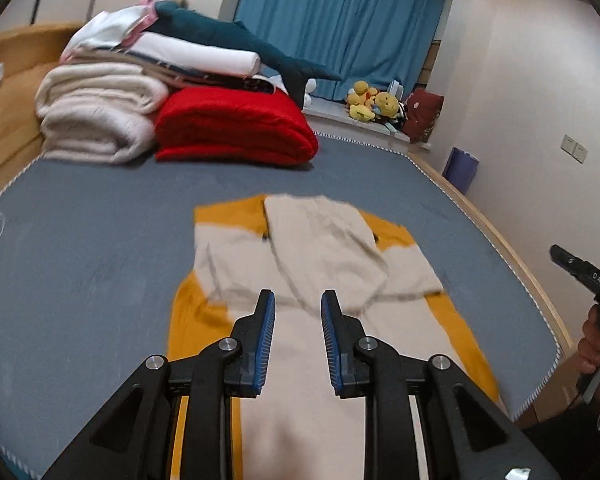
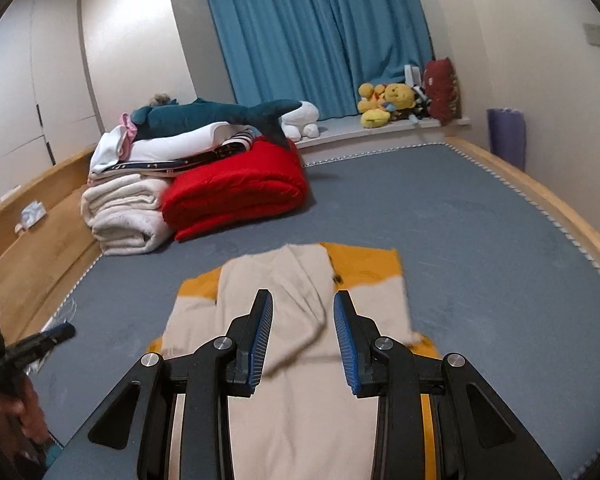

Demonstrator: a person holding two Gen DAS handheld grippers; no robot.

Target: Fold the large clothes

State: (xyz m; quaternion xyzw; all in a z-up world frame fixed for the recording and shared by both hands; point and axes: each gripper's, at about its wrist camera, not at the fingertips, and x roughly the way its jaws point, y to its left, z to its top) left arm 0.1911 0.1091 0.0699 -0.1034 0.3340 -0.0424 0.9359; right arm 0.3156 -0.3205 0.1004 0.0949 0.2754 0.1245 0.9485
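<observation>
A cream and mustard-yellow garment lies flat on the grey mattress, its sleeves folded in over the body. My left gripper is open and empty, hovering above the garment's near half. My right gripper is open and empty too, above the same garment. The right gripper also shows at the right edge of the left wrist view, held by a hand. The left gripper shows at the left edge of the right wrist view.
A stack of folded blankets stands at the far left of the bed: red quilt, cream blanket, white bedding and a teal plush shark on top. Wooden bed frame runs along the edges. Blue curtain and plush toys sit behind.
</observation>
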